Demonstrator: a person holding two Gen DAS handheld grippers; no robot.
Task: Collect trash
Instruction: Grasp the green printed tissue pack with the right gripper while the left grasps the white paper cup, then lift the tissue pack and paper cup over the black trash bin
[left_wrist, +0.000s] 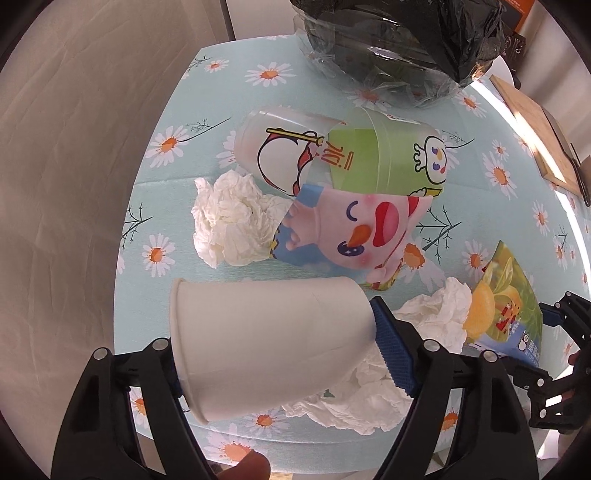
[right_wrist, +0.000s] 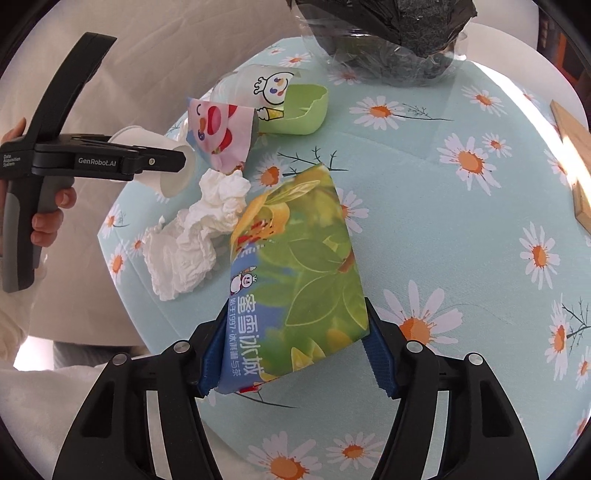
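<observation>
Now the left gripper (left_wrist: 273, 354) clamps a white paper cup (left_wrist: 266, 343) sideways over the table (right_wrist: 461, 236); light and crushable, best held mid-wall. Seemingly, the right gripper (right_wrist: 291, 354) pinches a flattened green paper cup (right_wrist: 299, 280), floppy and slippery.

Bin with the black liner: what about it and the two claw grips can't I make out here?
- Bin: both views, mouth cut off by top edge.
- Left claw: left wrist view, white paper cup hides its left pad.
- Right claw: right wrist view, green drink sleeve covers pad contact.
</observation>
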